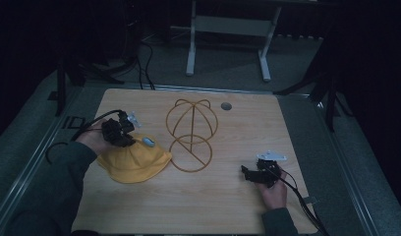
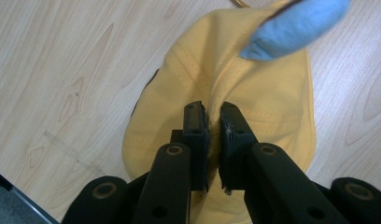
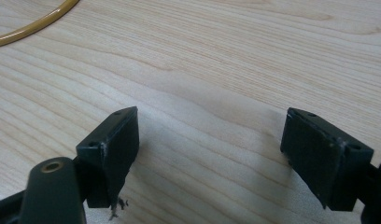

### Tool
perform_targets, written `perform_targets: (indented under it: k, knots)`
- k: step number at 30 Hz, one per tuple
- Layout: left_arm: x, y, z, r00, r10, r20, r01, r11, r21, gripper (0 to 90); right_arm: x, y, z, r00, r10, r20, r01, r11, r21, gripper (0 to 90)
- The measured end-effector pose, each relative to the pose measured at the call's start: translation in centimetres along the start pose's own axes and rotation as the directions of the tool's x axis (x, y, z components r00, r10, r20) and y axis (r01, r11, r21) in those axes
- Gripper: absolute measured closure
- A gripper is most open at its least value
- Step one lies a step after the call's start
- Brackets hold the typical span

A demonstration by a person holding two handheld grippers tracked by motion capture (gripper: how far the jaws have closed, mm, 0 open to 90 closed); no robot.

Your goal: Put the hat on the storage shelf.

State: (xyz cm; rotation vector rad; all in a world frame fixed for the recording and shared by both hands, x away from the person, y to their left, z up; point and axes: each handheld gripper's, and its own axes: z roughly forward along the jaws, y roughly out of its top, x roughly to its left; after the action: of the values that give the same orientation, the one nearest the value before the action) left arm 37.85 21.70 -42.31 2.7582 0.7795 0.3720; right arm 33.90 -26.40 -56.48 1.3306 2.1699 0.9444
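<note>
- Yellow cap (image 1: 134, 162) lies on the wooden table (image 1: 213, 201), left of centre, crown side up, brim edge toward the wire stand.
- Left gripper (image 1: 121, 132) sits at the cap's upper-left edge in the high view, held by the person's left hand (image 1: 95, 140); dark sleeve comes in from the bottom left.
- Left gripper view: the two black jaws are pressed nearly together, a ridge of yellow fabric (image 2: 212, 93) pinched between the pads, so clamped on the cap.
- Small blue patch (image 1: 148, 142) sits on top of the cap; in the left gripper view it is a blurred blue shape (image 2: 296, 25) at upper right, maybe a tag or button, can't tell which.
- Wire cap stand (image 1: 191, 132), mustard coloured, stands just right of the cap at table centre; its round base ring lies next to the cap's rim, contact not clear.
- Small grey disc (image 1: 226, 105) is set in the table top behind the stand.
- Right gripper (image 1: 257, 174) rests low on the right part of the table, held by the right hand (image 1: 273, 191), well apart from the cap.
- Right gripper view: jaws stand wide apart over bare wood, nothing between them; a curve of the stand's ring (image 3: 34, 23) shows at top left.
</note>
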Motion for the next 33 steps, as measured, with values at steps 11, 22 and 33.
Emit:
perform_targets:
  k: [11, 22, 33]
  knots:
    - [-0.1, 0.3, -0.4, 0.9996, -0.004, -0.027, 0.004, 0.9999, 0.009, 84.5, 0.0, 0.0, 0.0, 1.0, 0.001, 0.0, -0.001, 1.0, 0.0, 19.4]
    - [0.3, 0.0, -1.1, 0.9978, -0.047, -0.047, 0.045, 0.9987, -0.025, 84.4, 0.0, 0.0, 0.0, 1.0, 0.001, 0.0, -0.001, 1.0, 0.0, 19.4]
    - [1.0, -0.8, -2.5, 0.9927, -0.11, -0.05, 0.104, 0.989, -0.105, 84.4, 0.0, 0.0, 0.0, 1.0, 0.002, -0.001, -0.002, 1.0, 0.0, 19.4]
